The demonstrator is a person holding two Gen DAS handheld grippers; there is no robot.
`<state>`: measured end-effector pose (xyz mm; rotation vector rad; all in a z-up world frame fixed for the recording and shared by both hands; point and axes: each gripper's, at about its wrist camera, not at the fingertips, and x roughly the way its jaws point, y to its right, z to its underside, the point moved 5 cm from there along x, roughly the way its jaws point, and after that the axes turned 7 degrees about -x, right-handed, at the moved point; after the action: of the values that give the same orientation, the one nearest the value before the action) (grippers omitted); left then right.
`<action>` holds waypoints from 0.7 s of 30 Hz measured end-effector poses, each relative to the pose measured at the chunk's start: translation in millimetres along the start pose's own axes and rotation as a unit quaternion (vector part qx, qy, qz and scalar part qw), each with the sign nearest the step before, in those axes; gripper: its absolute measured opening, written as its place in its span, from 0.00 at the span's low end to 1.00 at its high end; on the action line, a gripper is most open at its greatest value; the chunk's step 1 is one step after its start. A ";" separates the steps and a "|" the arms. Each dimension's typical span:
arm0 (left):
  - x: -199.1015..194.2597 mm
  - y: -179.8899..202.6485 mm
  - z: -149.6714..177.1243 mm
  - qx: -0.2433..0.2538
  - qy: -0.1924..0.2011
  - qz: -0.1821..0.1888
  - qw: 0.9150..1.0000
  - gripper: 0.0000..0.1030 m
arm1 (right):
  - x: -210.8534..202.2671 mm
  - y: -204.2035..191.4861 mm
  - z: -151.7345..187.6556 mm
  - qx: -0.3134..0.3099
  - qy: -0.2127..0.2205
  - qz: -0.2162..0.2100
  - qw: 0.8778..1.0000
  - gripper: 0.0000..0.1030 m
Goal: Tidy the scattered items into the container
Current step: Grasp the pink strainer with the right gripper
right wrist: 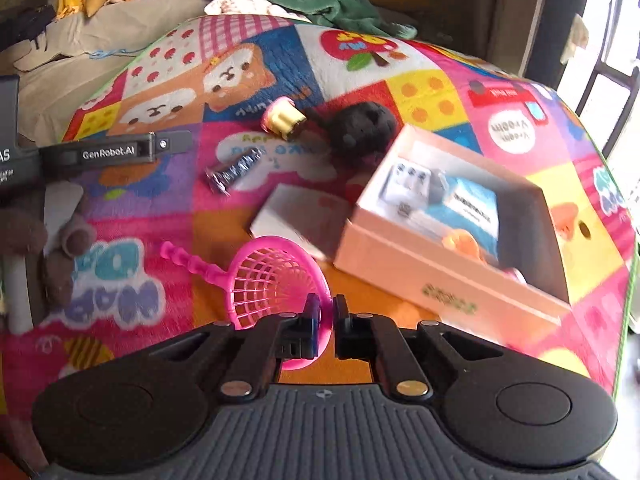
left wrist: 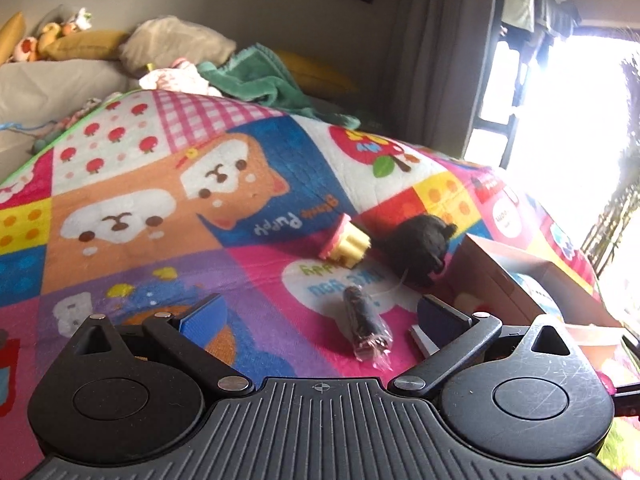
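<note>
Right wrist view: one pink strainer (right wrist: 276, 276), one box (right wrist: 452, 276).

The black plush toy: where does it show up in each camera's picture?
Left wrist view: black plush, right of centre, just right of the yellow toy.
Right wrist view: black plush, upper centre, behind the box.
Shared landmark: the yellow toy sits just left of it in both.

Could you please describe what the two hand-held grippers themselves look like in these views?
Both are matt black plastic. The left hand-held gripper has a ribbed base, two round discs, silver rivets on its linkage arms and blue pads. The right hand-held gripper is built the same. No cables or sleeves show.
</note>
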<state>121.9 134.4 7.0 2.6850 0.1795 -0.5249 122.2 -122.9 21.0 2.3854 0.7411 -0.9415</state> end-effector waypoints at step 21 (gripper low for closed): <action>98.9 110.9 11.7 0.147 -0.183 0.104 0.966 1.00 | -13.1 110.8 112.7 0.305 0.100 0.016 0.947 0.85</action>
<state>231.0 33.2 -1.5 2.7754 -0.3050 -1.0329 130.9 -276.1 -18.9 3.0577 0.5260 -1.0370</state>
